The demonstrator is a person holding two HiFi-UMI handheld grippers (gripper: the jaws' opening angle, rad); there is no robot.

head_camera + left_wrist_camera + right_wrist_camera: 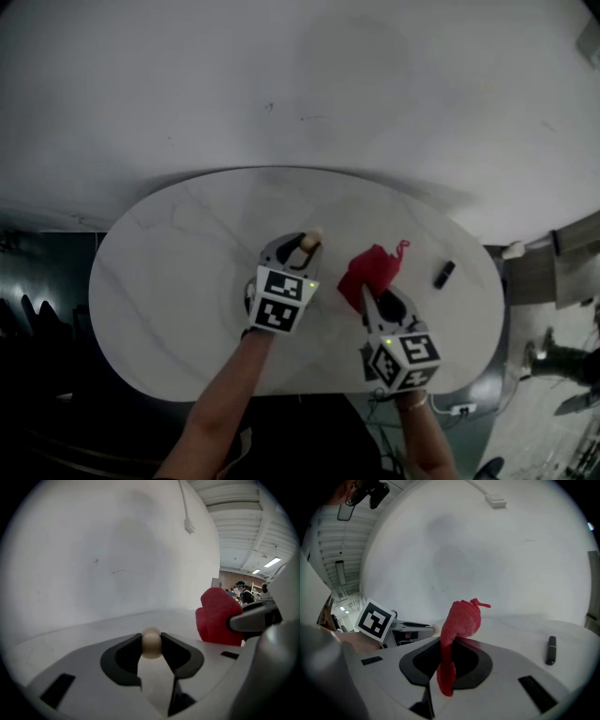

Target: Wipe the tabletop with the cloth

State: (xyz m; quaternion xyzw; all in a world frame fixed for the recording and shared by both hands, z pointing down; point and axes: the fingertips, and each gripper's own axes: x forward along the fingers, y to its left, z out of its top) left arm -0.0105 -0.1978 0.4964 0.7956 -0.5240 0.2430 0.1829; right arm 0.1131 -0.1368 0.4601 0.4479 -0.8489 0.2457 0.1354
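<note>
Fingers of the left gripper (pixel 300 247) are closed on a small beige ball (pixel 151 641), which sits right at their tips and bulges a little above them. That gripper points away from the person and downward over the middle of the oval white tabletop (pixel 169 281). Its marker cube (pixel 279 300) rides just behind the jaws, and the bare left forearm (pixel 220 403) comes up from the near edge.

Just to the right of those fingers, near but not touching them, is the red cloth (pixel 373 272). It is pinched between the jaws of the right gripper (pixel 452 641), which are clamped tight on it. Most of the cloth stands bunched up beyond and above the fingertips, with a thin twisted end sticking out at the top. A narrow tail hangs back down through the gap behind the grip. I cannot tell whether the bunch touches the table.

The right gripper also points away and downward, angled slightly toward the left one, with its own cube (pixel 405 361) close to the near rim and the wrist (pixel 420 412) behind it.

Further right, well clear of the cloth and of both sets of fingers, a small black stick-shaped item (pixel 444 274) lies flat on the tabletop.
</note>
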